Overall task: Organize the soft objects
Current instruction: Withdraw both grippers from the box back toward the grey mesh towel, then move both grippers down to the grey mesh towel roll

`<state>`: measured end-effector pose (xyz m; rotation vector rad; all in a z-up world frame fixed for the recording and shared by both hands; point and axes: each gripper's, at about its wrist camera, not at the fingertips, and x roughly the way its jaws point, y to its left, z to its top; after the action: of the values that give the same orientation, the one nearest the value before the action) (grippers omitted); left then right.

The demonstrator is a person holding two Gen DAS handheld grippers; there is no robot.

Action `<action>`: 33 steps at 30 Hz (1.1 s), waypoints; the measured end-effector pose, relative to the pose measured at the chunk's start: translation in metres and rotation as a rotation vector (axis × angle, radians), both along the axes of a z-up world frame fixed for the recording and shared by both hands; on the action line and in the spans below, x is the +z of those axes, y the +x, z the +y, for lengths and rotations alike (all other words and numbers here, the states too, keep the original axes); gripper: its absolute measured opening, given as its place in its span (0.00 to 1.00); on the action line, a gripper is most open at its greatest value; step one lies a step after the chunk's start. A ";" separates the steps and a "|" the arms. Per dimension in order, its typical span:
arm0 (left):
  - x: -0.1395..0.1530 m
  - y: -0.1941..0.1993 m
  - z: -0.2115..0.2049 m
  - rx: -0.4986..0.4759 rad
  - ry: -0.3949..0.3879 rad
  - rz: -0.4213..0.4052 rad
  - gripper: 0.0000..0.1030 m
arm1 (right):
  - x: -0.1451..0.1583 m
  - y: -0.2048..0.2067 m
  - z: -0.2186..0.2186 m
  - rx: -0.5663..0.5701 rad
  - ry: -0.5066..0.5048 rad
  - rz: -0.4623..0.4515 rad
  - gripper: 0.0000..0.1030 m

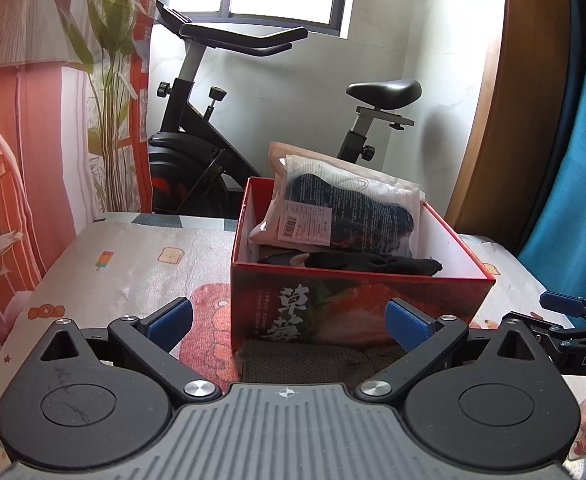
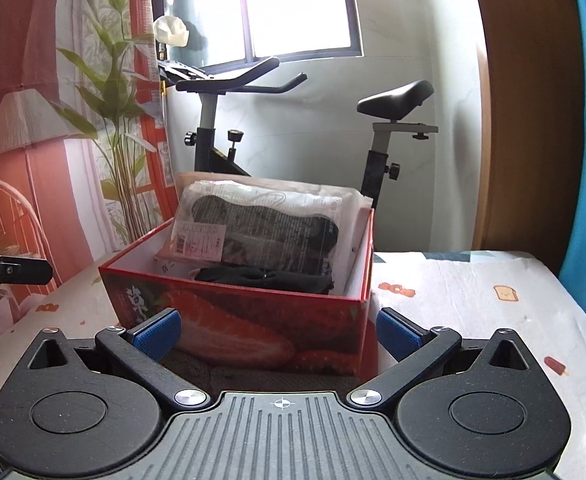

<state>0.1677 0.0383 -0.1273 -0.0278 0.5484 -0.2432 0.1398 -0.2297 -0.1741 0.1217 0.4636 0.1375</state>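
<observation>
Left gripper [image 1: 289, 326]: I hold it spread wide, blue pads empty, touching nothing, aimed at the near wall of the box.

Right gripper [image 2: 277, 334]: likewise wide apart and empty, level with the box's strawberry-printed side.

Grey-brown cloth [image 1: 309, 362]: lies flat on the table against the box's base, between my left fingers; I judge it the next soft item to lift.

Red box [image 1: 357, 304]: open-topped, standing on the printed tablecloth [image 1: 133, 264]. It serves as the collecting bin.

Bagged dark garment [image 1: 333, 216]: leans upright against the far wall, too tall to lie flat.

Black fabric [image 1: 373, 262]: bundled low in the box, in front of the bag.

Exercise bike [image 1: 221, 120]: behind the table, not involved.
</observation>
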 end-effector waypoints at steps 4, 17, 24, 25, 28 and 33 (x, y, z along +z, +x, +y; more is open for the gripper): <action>-0.013 -0.020 -0.003 -0.005 0.037 0.003 1.00 | -0.017 -0.017 0.003 -0.004 -0.028 0.032 1.00; -0.048 -0.065 0.007 0.042 0.024 -0.002 1.00 | -0.059 -0.059 0.010 0.004 -0.058 0.043 1.00; -0.059 -0.067 0.013 0.088 0.043 -0.008 1.00 | -0.067 -0.053 0.011 -0.013 -0.063 0.061 1.00; -0.060 -0.066 0.014 0.083 0.036 -0.003 1.00 | -0.068 -0.052 0.012 -0.016 -0.068 0.068 1.00; -0.064 -0.063 0.012 0.080 0.040 0.012 1.00 | -0.072 -0.050 0.013 -0.013 -0.072 0.084 1.00; -0.067 -0.064 0.012 0.086 0.034 0.021 1.00 | -0.074 -0.050 0.013 -0.002 -0.076 0.082 1.00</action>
<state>0.1042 0.0499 -0.1939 -0.0212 0.5702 -0.1505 0.0898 -0.2163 -0.2478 0.0531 0.5499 0.1128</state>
